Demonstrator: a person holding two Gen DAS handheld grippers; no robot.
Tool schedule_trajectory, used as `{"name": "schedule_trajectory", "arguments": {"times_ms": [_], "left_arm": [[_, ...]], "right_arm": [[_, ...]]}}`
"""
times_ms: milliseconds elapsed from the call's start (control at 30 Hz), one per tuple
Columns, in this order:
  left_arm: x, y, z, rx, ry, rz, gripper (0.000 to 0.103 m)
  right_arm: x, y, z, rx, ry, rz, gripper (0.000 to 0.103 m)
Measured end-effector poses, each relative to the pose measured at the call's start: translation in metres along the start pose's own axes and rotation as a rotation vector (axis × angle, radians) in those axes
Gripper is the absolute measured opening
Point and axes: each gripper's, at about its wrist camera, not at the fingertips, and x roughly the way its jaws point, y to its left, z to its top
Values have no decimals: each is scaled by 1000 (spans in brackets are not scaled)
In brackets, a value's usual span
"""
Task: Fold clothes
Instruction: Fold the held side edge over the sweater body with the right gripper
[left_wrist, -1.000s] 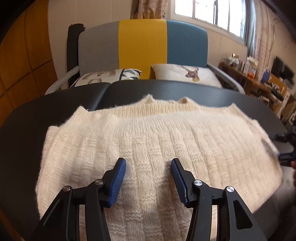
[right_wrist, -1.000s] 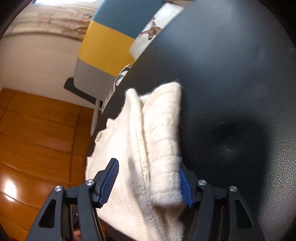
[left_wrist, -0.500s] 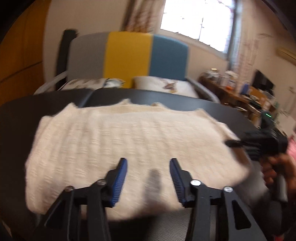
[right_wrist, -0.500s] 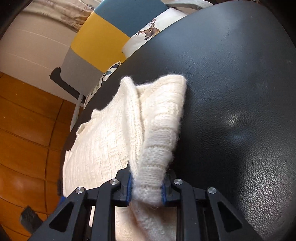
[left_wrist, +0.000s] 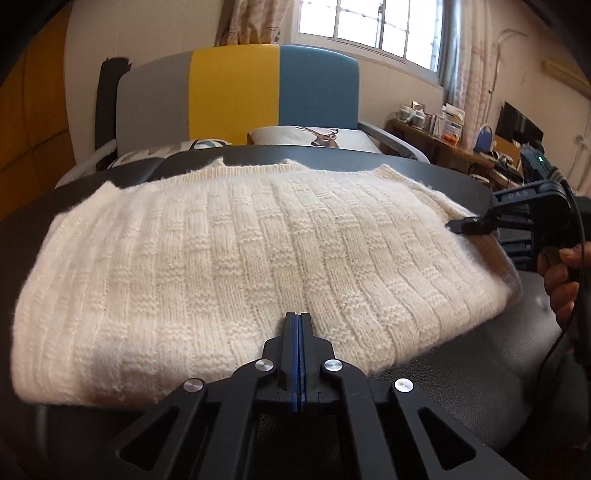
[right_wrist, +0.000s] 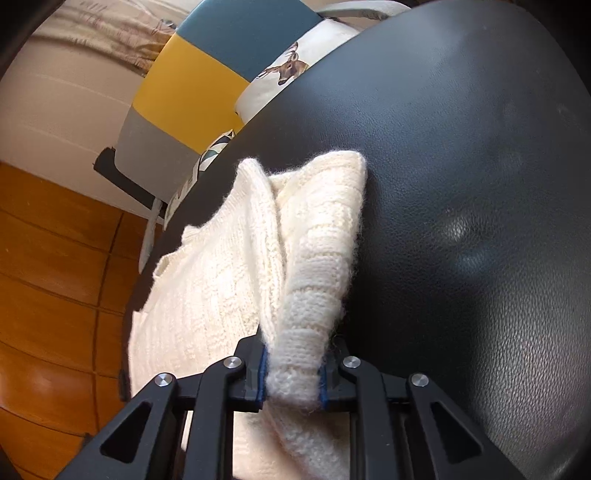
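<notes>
I see the black table filling most of both views, with the cream sweater spread flat across it, collar toward the far edge. Beyond the far edge stands a chair with a grey, yellow and blue back and a deer pillow on its seat.

My left gripper points forward and downward over the sweater's near hem, about mid-width. Its jaws are pressed together, blue pads meeting face to face, with no cloth visible between them; the tips sit right at the knit, though I cannot tell whether they touch it.

My right gripper sits at the sweater's right edge, also angled downward. Its jaws are narrow and closing on a thick ribbed fold of the sweater, the knit bulging out between the pads. In the left view that gripper reaches in from the right, its tips at the right edge, and the fingers of the hand wrap its handle.
</notes>
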Motion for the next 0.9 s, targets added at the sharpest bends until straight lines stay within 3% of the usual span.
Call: {"name": "schedule_trajectory", "arguments": {"times_ms": [133, 400, 467, 567, 633, 700, 833, 900], "left_arm": [[2, 6, 1, -21, 7, -24, 0], [-7, 20, 6, -41, 4, -89, 0], [-24, 34, 14, -62, -40, -108, 0], [-49, 75, 27, -97, -143, -36, 1], [-52, 114, 30, -144, -152, 35, 1], [-44, 154, 31, -199, -108, 83, 1], [-23, 209, 18, -303, -25, 34, 1], [-20, 216, 14, -309, -23, 4, 1]], "right_arm": [[-11, 9, 2, 67, -1, 67, 16], [-38, 100, 6, -22, -3, 87, 16], [-41, 124, 6, -51, -3, 69, 16], [-41, 158, 4, -87, 3, 41, 16], [-36, 182, 2, -114, 8, 17, 16], [-28, 204, 0, -147, 12, -2, 16], [-10, 245, -6, -213, 24, -38, 16], [2, 264, -10, -247, 34, -58, 16]]}}
